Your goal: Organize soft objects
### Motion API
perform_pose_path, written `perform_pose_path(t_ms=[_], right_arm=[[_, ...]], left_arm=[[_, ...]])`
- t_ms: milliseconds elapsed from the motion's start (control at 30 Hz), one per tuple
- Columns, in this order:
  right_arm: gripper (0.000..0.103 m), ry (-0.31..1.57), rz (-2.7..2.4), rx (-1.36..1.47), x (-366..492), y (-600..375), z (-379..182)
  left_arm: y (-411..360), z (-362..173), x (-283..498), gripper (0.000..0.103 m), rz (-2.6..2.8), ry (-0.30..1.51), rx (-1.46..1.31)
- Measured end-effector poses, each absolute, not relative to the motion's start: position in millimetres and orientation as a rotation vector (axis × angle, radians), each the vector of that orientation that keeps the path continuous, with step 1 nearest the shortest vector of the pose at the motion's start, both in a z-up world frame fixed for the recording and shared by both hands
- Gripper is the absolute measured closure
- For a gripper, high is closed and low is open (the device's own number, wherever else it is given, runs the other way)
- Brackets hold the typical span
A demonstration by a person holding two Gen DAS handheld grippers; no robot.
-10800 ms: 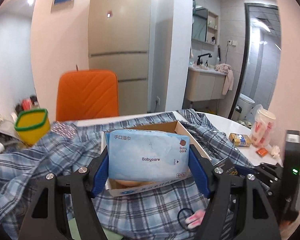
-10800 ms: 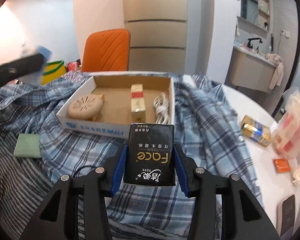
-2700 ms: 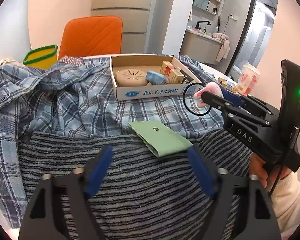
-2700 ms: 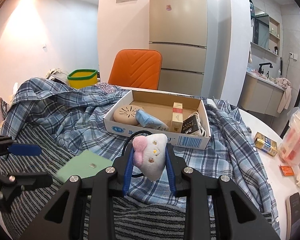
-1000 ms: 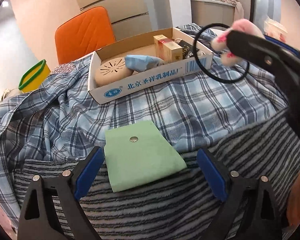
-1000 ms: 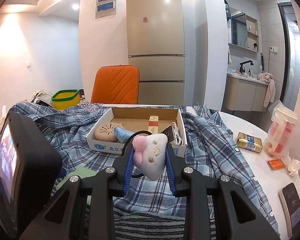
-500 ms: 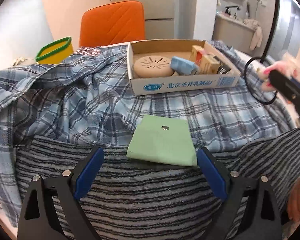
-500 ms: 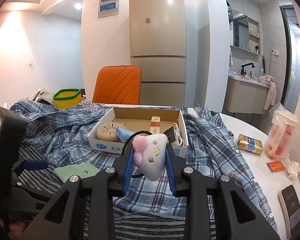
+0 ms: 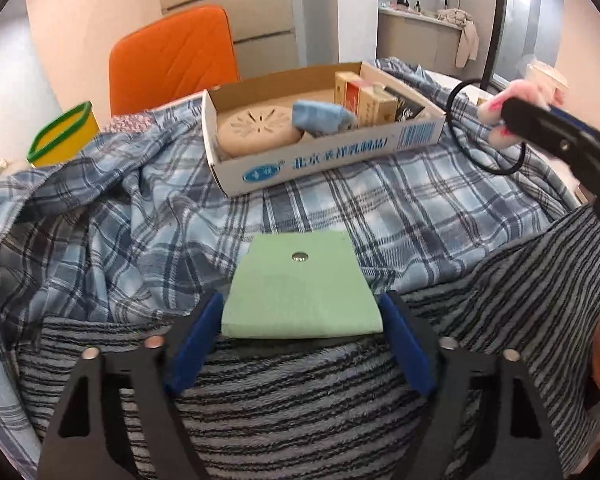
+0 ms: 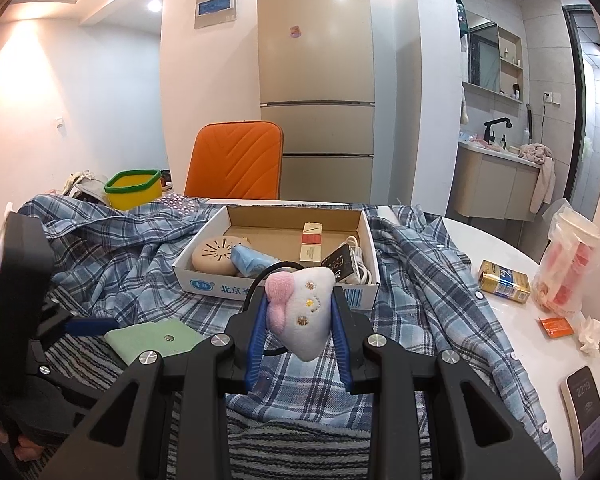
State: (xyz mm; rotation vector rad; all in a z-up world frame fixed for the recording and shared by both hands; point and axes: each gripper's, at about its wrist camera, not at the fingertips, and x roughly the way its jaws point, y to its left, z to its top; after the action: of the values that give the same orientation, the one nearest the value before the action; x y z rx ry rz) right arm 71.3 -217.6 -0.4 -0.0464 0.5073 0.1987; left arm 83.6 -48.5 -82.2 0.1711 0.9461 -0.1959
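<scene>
A flat green pouch with a metal snap lies on the striped towel; it also shows in the right wrist view. My left gripper is open, its blue pads either side of the pouch's near edge. My right gripper is shut on a white and pink plush toy with a black loop, held above the plaid shirt. The toy also shows in the left wrist view. A cardboard box behind holds a beige round item, a blue tissue pack and small cartons.
A yellow tub with a green rim and an orange chair stand behind the box. On the white table at right lie a yellow pack, a bagged cup, an orange sachet and a phone.
My left gripper has moved forward to the green pouch and narrowed, so its pads now flank the pouch. My right gripper holds the plush toy almost still.
</scene>
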Motion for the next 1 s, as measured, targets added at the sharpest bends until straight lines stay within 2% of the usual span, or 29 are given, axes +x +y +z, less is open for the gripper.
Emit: perform_pose_path(t_ms=[100, 533, 1000], right_arm=[[0.073, 0.510, 0.199, -0.045, 71.4, -217.6, -0.5], [0.073, 0.515, 0.199, -0.042, 72.6, -218.1, -1.9], [0.073, 0.426, 0.236, -0.006, 63.8, -225.7, 21.3]], left_arm=[[-47.1, -82.9, 82.7, 0.034, -0.193, 0.944, 0.159], [-38.8, -60.0, 52.6, 0.035, -0.214, 0.790, 0.132], [-4.7, 11.4, 11.5, 0.035, -0.184, 0.419, -0.022]])
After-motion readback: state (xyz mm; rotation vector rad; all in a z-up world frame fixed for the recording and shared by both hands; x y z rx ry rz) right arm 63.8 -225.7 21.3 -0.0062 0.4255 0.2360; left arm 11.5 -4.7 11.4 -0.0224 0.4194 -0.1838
